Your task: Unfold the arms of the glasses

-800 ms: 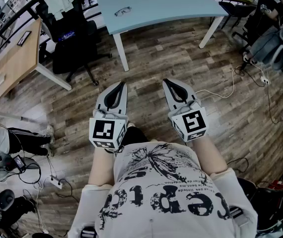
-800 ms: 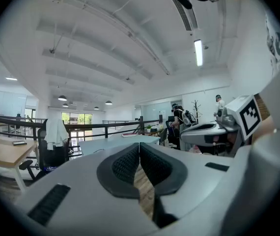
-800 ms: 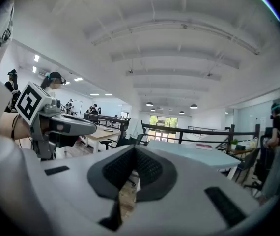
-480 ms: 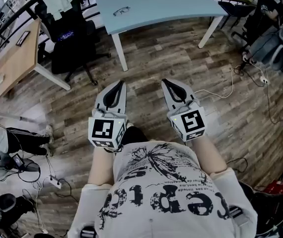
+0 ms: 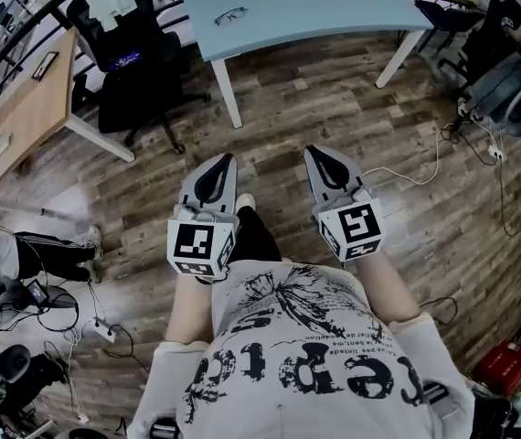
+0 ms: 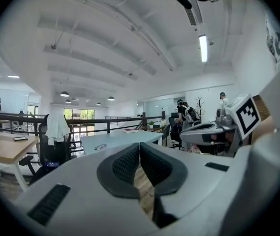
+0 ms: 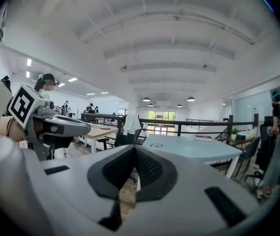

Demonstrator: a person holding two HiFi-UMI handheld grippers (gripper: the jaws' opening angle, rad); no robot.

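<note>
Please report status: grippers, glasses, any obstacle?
Left gripper, right gripper: both shut, empty, over floor. Glasses on blue table, far ahead, untouched. Black chair beside table.

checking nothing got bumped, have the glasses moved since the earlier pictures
No. The glasses lie at the same spot on the blue table, just as far from its near edge.
</note>
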